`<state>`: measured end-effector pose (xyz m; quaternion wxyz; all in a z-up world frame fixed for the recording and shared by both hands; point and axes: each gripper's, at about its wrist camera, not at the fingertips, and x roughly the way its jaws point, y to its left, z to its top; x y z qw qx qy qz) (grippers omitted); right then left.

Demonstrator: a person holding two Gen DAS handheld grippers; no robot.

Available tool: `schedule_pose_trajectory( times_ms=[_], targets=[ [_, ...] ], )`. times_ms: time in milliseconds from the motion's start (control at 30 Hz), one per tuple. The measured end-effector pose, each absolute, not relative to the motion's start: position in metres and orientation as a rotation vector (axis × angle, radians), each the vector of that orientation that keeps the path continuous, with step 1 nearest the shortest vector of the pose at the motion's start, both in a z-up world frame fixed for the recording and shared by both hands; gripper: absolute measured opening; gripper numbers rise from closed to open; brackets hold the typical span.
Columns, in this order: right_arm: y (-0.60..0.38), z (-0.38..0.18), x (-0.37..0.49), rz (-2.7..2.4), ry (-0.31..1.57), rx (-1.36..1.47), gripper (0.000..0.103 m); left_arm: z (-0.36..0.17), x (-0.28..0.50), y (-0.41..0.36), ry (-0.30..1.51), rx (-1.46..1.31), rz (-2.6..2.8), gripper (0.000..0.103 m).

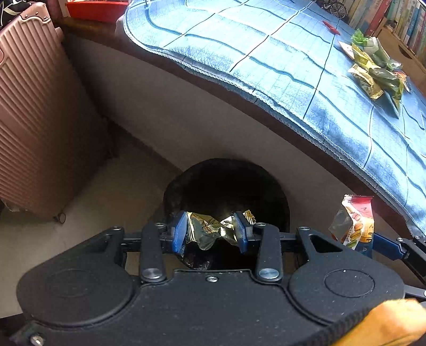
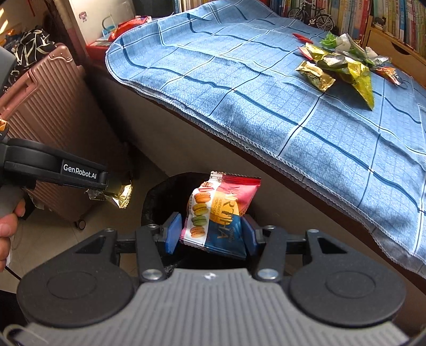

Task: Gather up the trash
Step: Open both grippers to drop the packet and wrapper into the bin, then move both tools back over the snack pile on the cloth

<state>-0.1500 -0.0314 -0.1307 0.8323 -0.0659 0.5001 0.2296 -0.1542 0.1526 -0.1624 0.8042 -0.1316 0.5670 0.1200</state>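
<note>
My left gripper (image 1: pixel 211 231) is shut on a crumpled gold wrapper (image 1: pixel 202 226), which hangs over the dark mouth of a black bin (image 1: pixel 226 181) on the floor. My right gripper (image 2: pixel 210 231) is shut on a red, white and blue macaron packet (image 2: pixel 218 210), held tilted above the same bin (image 2: pixel 157 197). Each view also catches the other hand's load: the macaron packet (image 1: pixel 354 226) at the right, the gold wrapper (image 2: pixel 119 194) at the left. A pile of green and gold wrappers (image 2: pixel 343 64) lies on the blue checked tablecloth (image 2: pixel 239 79).
A pink ribbed suitcase (image 2: pixel 53 106) stands on the floor left of the bin. The table's edge overhangs just behind the bin. A red scrap (image 2: pixel 302 37), a model bicycle (image 2: pixel 311 14) and shelves of books sit at the table's far side. A person's hand (image 2: pixel 8 221) holds the left gripper.
</note>
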Motion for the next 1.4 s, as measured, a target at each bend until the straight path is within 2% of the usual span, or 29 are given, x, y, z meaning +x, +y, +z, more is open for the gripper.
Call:
schedule_pose_trajectory(
  times_ms=[233, 300, 500, 800, 1100, 1400],
  targets=[
    [-0.023, -0.148, -0.141, 0.510, 1.086, -0.182, 0.057, -0.177, -0.148, 0.157, 1.228, -0.297, 0.254, 0.037],
    [-0.020, -0.151, -0.140, 0.519, 1.083, -0.188, 0.059, -0.180, -0.147, 0.158, 1.226, -0.305, 0.242, 0.042],
    [-0.012, -0.162, -0.135, 0.530, 1.081, -0.208, 0.077, -0.188, -0.142, 0.161, 1.228, -0.308, 0.235, 0.059],
    [-0.017, -0.160, -0.135, 0.488, 1.074, -0.186, 0.081, -0.182, -0.150, 0.168, 1.187, -0.330, 0.264, 0.078],
    [-0.038, -0.139, -0.139, 0.387, 1.053, -0.116, 0.081, -0.151, -0.154, 0.160, 1.129, -0.311, 0.256, 0.082],
    [-0.068, -0.080, -0.139, 0.274, 0.943, -0.047, 0.081, -0.092, -0.142, 0.135, 1.008, -0.232, 0.131, 0.085]
  ],
)
